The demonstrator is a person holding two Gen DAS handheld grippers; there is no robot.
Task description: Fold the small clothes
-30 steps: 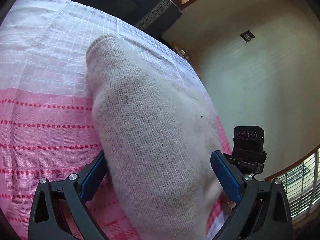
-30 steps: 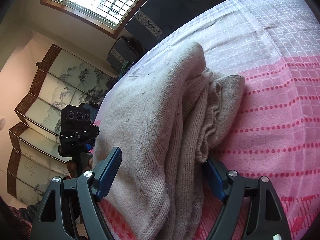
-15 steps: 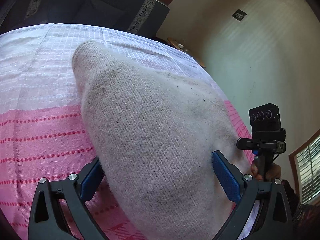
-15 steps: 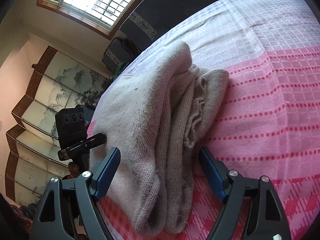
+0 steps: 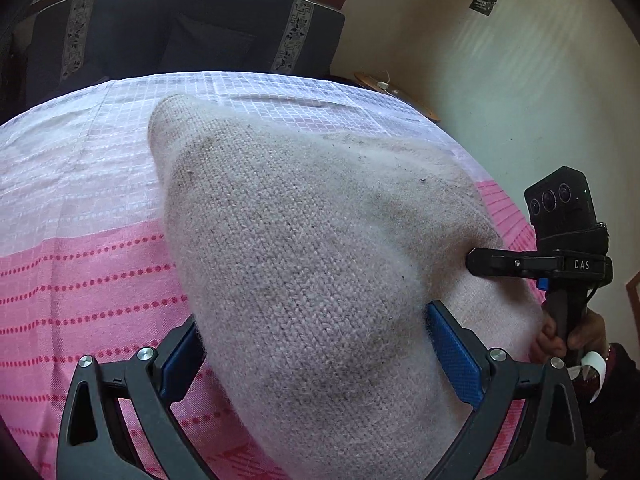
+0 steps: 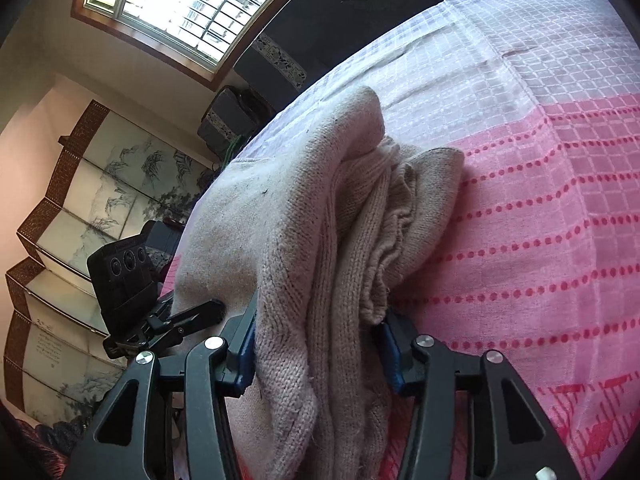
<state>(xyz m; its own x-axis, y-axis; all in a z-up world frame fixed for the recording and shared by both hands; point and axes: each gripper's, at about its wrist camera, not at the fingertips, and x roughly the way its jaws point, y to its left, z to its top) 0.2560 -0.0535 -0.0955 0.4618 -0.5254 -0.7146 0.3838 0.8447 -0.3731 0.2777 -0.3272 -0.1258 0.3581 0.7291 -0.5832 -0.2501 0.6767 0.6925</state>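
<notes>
A folded beige knit garment [image 5: 304,264] lies on a pink and white checked cloth [image 5: 80,264]. My left gripper [image 5: 316,356] is open, its blue pads on either side of the bundle's near end. In the right wrist view the garment [image 6: 320,248] shows several stacked layers. My right gripper [image 6: 320,356] has closed on the bundle's near edge, the pads pressing its layers from both sides. Each gripper shows in the other's view: the right one [image 5: 560,264] at the garment's right side, the left one [image 6: 160,312] at its left.
A dark sofa [image 5: 192,28] stands beyond the cloth's far edge under a window [image 6: 192,4]. A painted folding screen [image 6: 80,216] stands at the left in the right wrist view. A small round wooden table [image 5: 396,92] sits by the wall.
My right gripper's jaws have narrowed from wide apart to pressing on the garment's layers. Both grippers have shifted slightly around the bundle. The left gripper stays open.
</notes>
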